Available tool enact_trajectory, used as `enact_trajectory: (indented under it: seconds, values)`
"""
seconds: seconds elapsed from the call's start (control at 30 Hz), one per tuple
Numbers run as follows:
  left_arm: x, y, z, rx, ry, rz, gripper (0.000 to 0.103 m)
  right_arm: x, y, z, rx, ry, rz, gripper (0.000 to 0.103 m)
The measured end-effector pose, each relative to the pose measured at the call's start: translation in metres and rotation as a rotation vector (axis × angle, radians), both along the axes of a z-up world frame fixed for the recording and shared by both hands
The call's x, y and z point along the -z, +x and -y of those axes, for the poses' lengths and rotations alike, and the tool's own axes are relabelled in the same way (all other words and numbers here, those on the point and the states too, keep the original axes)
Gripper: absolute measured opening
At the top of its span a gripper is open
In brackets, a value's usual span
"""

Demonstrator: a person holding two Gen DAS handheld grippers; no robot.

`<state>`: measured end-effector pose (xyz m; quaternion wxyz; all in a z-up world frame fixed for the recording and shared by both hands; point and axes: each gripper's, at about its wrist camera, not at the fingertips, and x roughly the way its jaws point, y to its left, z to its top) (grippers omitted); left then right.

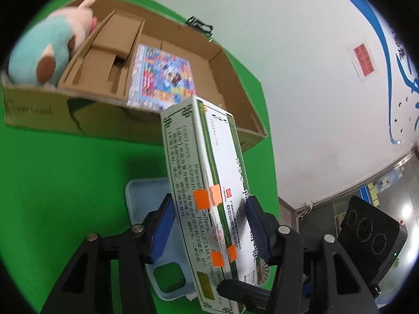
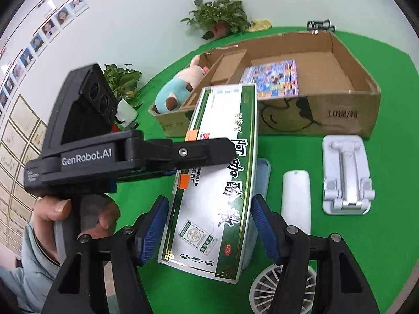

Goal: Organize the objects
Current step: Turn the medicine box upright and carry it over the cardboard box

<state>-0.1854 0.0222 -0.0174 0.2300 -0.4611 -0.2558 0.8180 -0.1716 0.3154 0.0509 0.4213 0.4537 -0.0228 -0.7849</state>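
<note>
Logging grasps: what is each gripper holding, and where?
Left gripper clamps the medicine box across its sides, near one end. Right gripper straddles it, open.

Both pictures are bright and evenly lit, with soft light that seems to come from above. Shadows are weak: a soft dark patch lies on the green surface under the medicine box, and a short one beside the cardboard box. The fisheye lens bends straight edges strongly, and black corners frame each round view. In the left wrist view the plush toy and the far part look a little blurred. The white wall is pale, almost overexposed. Small print on the medicine box stays readable.
</note>
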Motion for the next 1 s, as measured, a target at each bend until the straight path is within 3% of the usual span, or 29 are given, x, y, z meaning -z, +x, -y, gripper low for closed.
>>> enact_trajectory:
  seconds: [0.37, 0.57, 0.77, 1.0]
  values:
    - [-0.086, -0.031, -0.02, 0.084, -0.078, -0.243, 0.047, -0.071, -0.013, 0.004, 0.063, -0.022, -0.243, 0.062]
    - [-0.115, -0.054, -0.025, 0.128, -0.057, -0.314, 0.046, -0.102, -0.037, -0.003, 0.107, -0.022, -0.309, 0.062]
    - [-0.118, -0.098, -0.028, 0.144, -0.037, -0.327, 0.046, -0.119, -0.064, 0.001, 0.136, -0.004, -0.335, 0.062]
    - [-0.105, -0.15, -0.03, 0.133, -0.039, -0.256, 0.046, -0.115, -0.115, 0.016, 0.115, 0.018, -0.242, 0.062]
